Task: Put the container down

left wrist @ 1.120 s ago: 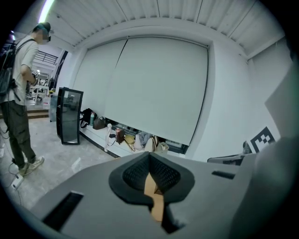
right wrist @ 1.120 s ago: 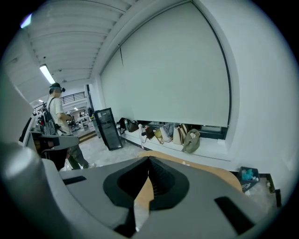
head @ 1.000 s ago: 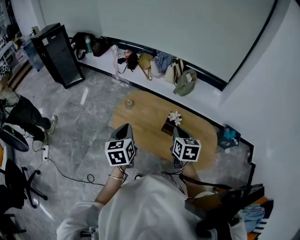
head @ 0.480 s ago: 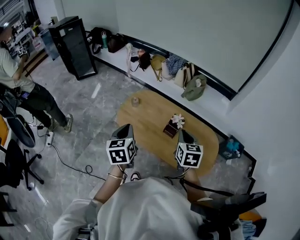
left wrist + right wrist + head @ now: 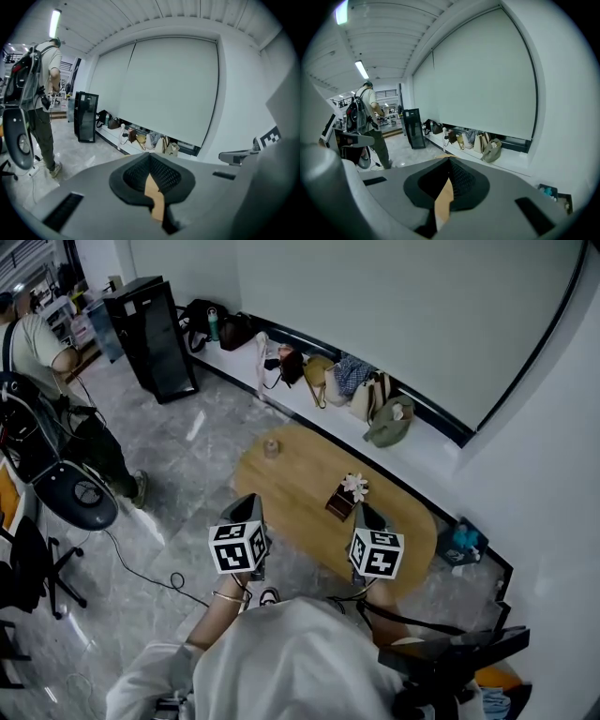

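An oval wooden table [image 5: 300, 479] stands ahead of me. At its far left end sits a small round container [image 5: 271, 447]. Near its middle stands a dark box topped with a white flower [image 5: 344, 495]. My left gripper [image 5: 249, 500] hovers at the table's near left edge, shut and empty. My right gripper [image 5: 362, 510] hangs just short of the dark box, also shut with nothing in it. In the left gripper view the left gripper [image 5: 150, 155] has its tips together, and in the right gripper view the right gripper [image 5: 449, 159] does too.
A person with a backpack [image 5: 37, 343] stands at the far left beside an office chair [image 5: 80, 504]. A black cabinet [image 5: 155, 338] and several bags [image 5: 352, 381] line the far ledge. A cable [image 5: 141, 585] trails across the marble floor.
The person at the left has come further into view with the chair. Both grippers stay shut at the table's near edge, hardly shifted.
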Motion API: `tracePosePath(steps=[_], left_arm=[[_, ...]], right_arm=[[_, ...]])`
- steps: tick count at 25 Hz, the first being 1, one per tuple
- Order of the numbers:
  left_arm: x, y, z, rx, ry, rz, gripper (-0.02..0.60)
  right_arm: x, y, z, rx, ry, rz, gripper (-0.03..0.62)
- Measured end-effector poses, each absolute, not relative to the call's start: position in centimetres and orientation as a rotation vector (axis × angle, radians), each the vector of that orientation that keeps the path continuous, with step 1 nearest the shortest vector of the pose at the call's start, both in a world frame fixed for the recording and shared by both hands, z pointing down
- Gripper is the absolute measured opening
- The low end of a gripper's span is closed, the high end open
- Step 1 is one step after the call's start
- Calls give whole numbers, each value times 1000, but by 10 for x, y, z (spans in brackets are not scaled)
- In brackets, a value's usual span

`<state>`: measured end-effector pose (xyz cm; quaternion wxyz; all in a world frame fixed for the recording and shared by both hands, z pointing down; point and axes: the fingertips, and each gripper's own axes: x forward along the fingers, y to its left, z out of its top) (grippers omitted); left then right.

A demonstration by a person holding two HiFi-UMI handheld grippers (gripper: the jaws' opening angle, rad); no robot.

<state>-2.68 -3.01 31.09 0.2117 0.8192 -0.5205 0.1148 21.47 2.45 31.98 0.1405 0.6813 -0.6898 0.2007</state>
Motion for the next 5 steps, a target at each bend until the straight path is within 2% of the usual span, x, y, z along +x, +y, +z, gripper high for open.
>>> tracePosePath(steps=[5], left_arm=[[-29, -31, 310, 2259, -1437, 297, 8]], right_arm=[[211, 24, 320, 1971, -1997, 598, 23]])
